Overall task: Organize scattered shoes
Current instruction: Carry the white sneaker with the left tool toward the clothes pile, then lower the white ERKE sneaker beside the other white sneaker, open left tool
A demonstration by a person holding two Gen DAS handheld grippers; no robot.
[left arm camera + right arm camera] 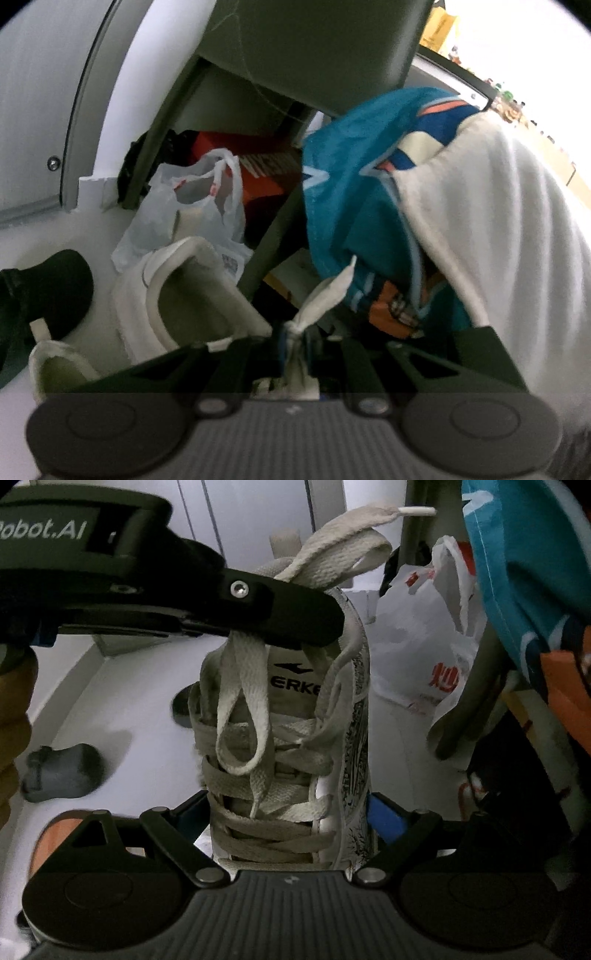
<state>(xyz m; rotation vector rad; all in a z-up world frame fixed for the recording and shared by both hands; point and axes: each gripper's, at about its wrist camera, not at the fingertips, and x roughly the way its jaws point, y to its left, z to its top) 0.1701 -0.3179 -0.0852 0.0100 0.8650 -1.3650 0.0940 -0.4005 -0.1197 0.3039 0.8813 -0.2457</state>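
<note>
Left hand-held gripper pinched on a white shoelace. Right hand-held gripper clamped around the white ERKE sneaker at 6 o'clock, toe toward camera. Plastic bag at 2 o'clock.

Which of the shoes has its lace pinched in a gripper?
The white ERKE sneaker: left gripper pinches its lace. The black shoe lies untouched.

1. You see two white sneakers: one beside another.
2. One dark shoe.
3. One white plastic bag.
4. One red-orange shoebox.
5. One grey sock.
</note>
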